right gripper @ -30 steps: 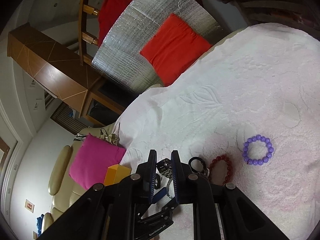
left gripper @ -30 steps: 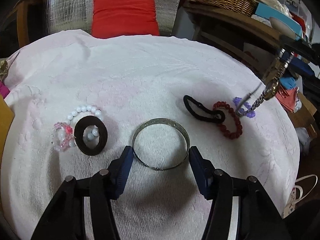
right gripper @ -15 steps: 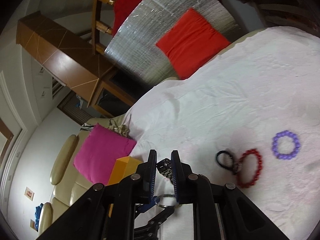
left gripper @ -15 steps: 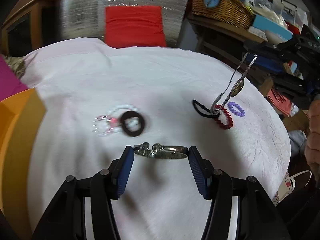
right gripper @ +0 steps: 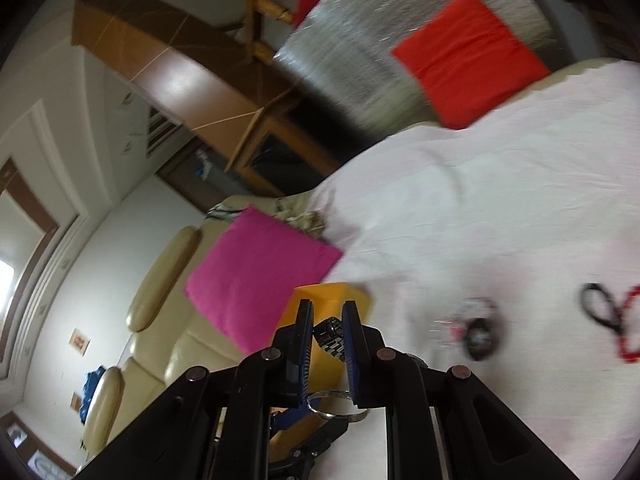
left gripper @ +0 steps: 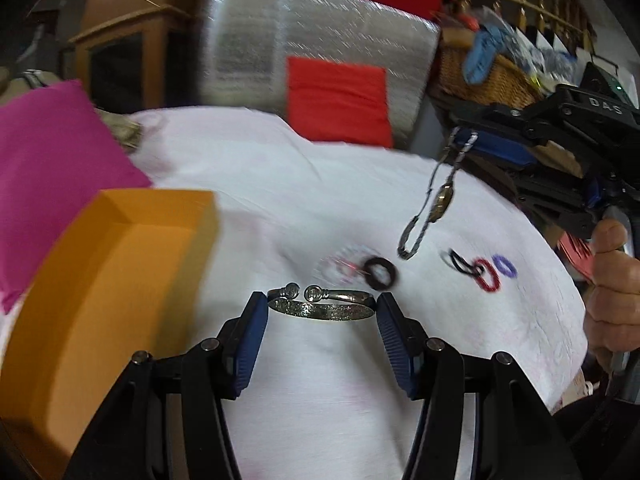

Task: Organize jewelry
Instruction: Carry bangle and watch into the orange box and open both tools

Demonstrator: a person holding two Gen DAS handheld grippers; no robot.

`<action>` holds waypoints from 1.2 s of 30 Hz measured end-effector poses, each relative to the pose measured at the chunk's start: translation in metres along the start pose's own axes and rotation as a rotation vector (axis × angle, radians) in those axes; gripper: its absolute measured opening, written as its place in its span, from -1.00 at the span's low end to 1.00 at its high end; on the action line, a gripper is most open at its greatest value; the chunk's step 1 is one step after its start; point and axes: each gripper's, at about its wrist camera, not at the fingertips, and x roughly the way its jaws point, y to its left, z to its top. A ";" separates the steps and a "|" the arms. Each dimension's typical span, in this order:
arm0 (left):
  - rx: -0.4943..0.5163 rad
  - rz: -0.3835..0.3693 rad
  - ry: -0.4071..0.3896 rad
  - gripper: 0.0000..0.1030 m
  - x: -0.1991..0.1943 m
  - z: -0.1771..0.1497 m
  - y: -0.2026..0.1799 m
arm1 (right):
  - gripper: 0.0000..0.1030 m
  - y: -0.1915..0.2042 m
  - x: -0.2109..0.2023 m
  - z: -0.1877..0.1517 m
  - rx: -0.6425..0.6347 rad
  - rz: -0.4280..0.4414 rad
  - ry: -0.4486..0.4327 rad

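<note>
Since the silver bangle is pinched edge-on between the blue pads of the left gripper and held clear of the white cloth, the coming move is judged to turn on the orange box. That box is seen just to the left of the bangle, open side up, so a short sideways carry is probably all that's needed. The bangle's long axis is laid straight across the jaws. Further out, a metal watch is clamped by its band in the right gripper and left dangling, noticeably farther from the box. So the left side is reckoned nearer. Loose bracelets are left on the cloth, too blurred to sort out.
</note>
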 end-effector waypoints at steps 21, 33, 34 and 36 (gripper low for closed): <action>-0.303 0.508 0.052 0.16 -0.021 -0.025 0.143 | -0.63 0.060 0.189 -0.075 0.042 0.075 0.281; -0.134 0.540 -0.018 0.20 -0.011 -0.009 0.094 | 0.18 -0.007 0.107 -0.034 0.105 -0.058 0.128; -0.115 0.536 -0.026 0.20 -0.009 -0.007 0.088 | 0.18 -0.013 0.100 -0.030 0.114 -0.071 0.121; -0.078 0.527 -0.041 0.20 -0.005 -0.003 0.075 | 0.18 -0.030 0.084 -0.022 0.144 -0.102 0.107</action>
